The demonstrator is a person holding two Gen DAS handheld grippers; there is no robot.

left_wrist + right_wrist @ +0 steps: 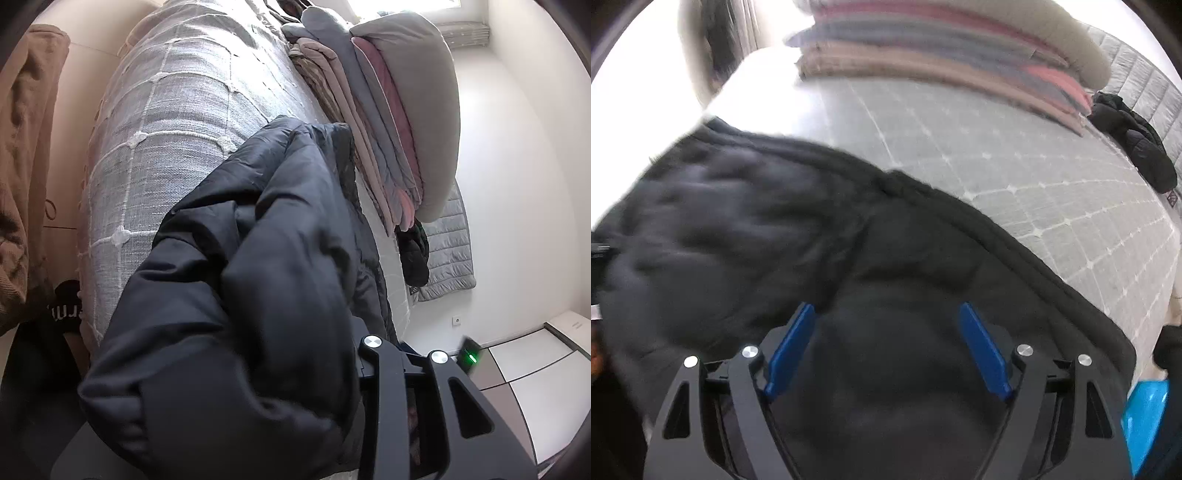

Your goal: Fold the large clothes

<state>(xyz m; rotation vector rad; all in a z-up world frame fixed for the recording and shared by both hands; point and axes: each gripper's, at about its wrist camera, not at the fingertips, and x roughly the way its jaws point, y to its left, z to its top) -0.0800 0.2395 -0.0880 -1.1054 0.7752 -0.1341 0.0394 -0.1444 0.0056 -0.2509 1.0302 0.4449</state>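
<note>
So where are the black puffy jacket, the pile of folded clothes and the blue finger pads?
Black jacket (905,258): right wrist view, its middle panel.
Pile of folded clothes (388,110): left wrist view, stacked edges.
Blue finger pads (984,350): right wrist view, the right-hand pad's flat face.

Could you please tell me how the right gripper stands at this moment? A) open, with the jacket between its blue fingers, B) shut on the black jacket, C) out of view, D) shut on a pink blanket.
A: in the right wrist view the right gripper has its blue fingers spread wide apart over the black puffer jacket, clamping nothing.
</note>
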